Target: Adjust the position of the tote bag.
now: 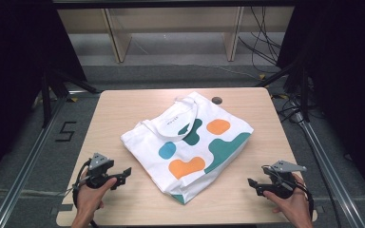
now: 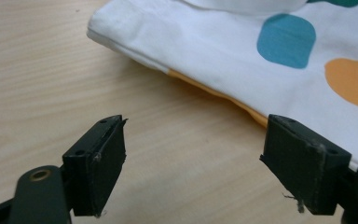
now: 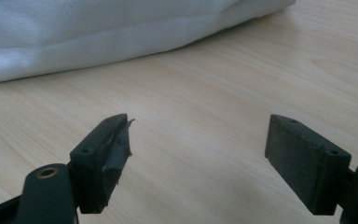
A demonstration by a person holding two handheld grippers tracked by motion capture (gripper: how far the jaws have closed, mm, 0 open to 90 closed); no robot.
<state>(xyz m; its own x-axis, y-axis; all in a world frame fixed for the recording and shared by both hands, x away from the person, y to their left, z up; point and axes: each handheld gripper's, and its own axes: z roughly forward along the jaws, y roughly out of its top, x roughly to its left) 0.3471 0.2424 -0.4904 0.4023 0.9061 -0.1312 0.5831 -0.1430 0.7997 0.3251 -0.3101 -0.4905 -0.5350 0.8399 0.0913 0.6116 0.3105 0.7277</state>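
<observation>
On the left, the left hand-held gripper (image 1: 123, 175) sits low over the bench (image 1: 123, 109), near the front edge. Its jaws are spread wide and hold nothing. In the left gripper view, the side edge of the tote bag (image 2: 223, 51) lies just ahead of the jaws, not touching them.

In the middle, the tote bag lies flat on the bench, turned a bit like a diamond. It is white with blue, green and orange blobs. Its handles (image 1: 183, 116) rest on top, near the far end.

On the right, the right hand-held gripper (image 1: 253, 184) also sits low near the front edge. Its jaws are spread wide and empty too. The bag's lower edge is a little way in front of it.

What could go wrong? The cloth is thin and floppy. If a jaw pinches just the top layer, the bag may open or bunch up. If one side pulls harder, the bag may slide or twist on the smooth wood.
</observation>
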